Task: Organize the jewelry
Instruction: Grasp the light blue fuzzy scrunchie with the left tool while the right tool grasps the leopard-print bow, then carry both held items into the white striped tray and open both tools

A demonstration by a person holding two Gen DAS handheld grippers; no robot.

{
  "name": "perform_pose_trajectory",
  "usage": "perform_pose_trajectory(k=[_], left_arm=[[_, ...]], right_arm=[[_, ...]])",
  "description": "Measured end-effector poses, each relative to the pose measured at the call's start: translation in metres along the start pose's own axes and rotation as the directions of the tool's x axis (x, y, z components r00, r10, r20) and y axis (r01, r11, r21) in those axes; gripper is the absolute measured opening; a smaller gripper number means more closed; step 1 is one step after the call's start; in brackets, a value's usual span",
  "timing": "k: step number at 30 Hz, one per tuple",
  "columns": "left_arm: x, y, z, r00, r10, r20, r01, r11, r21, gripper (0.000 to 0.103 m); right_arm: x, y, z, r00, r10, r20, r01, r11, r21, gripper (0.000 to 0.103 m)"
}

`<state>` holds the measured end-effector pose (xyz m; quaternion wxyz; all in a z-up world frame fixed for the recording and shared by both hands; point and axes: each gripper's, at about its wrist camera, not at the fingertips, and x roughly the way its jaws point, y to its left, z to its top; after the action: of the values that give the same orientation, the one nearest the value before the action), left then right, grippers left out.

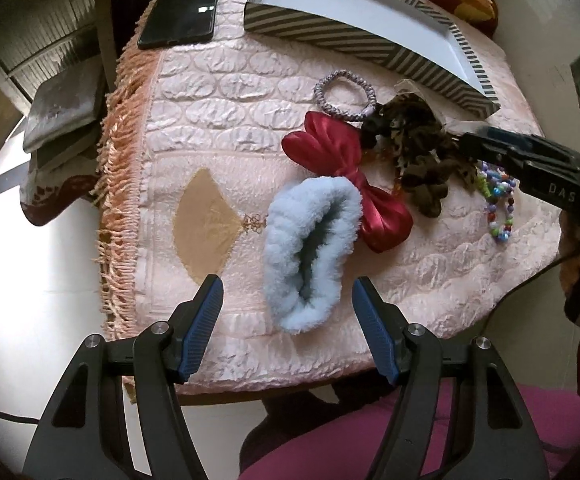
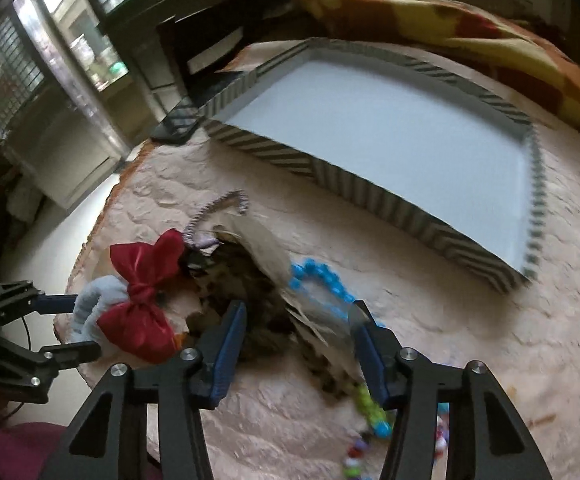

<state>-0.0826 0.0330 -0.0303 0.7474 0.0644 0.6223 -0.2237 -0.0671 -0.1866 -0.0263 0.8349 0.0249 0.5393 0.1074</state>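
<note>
On the pink mat (image 1: 210, 120) lie a fluffy light-blue scrunchie (image 1: 309, 252), a red satin bow (image 1: 341, 168), a grey-purple hair tie (image 1: 343, 96), a dark leopard-print scrunchie (image 1: 413, 144) and a multicoloured bead bracelet (image 1: 499, 204). My left gripper (image 1: 288, 312) is open, its jaws on either side of the near end of the blue scrunchie. My right gripper (image 2: 295, 332) is open around the leopard scrunchie (image 2: 250, 296), its jaws not closed on it. A blue bead string (image 2: 321, 280) lies beside it. The striped box (image 2: 369, 148) stands empty behind.
A black phone (image 1: 180, 12) lies at the mat's far left corner. A patterned blanket (image 2: 469, 40) lies behind the box. The mat's fringed edge (image 1: 118, 200) drops off to the left. A cable (image 1: 529, 280) runs at the right.
</note>
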Motion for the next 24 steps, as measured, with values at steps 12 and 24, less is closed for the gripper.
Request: perform_pose_trajectory(k=[12,24], left_arm=[[-0.005,0.007,0.005,0.999,-0.038,0.028,0.040,0.997,-0.071,0.020],[-0.068,0.004,0.063,0.981,-0.034,0.190,0.041,0.999,-0.036,0.020]], right_arm=[[-0.023,-0.006,0.001,0.996,0.076,0.053,-0.078,0.996,0.045,0.017],[-0.059,-0.046,0.046,0.978,0.031,0.206,-0.065,0.984,0.164,0.017]])
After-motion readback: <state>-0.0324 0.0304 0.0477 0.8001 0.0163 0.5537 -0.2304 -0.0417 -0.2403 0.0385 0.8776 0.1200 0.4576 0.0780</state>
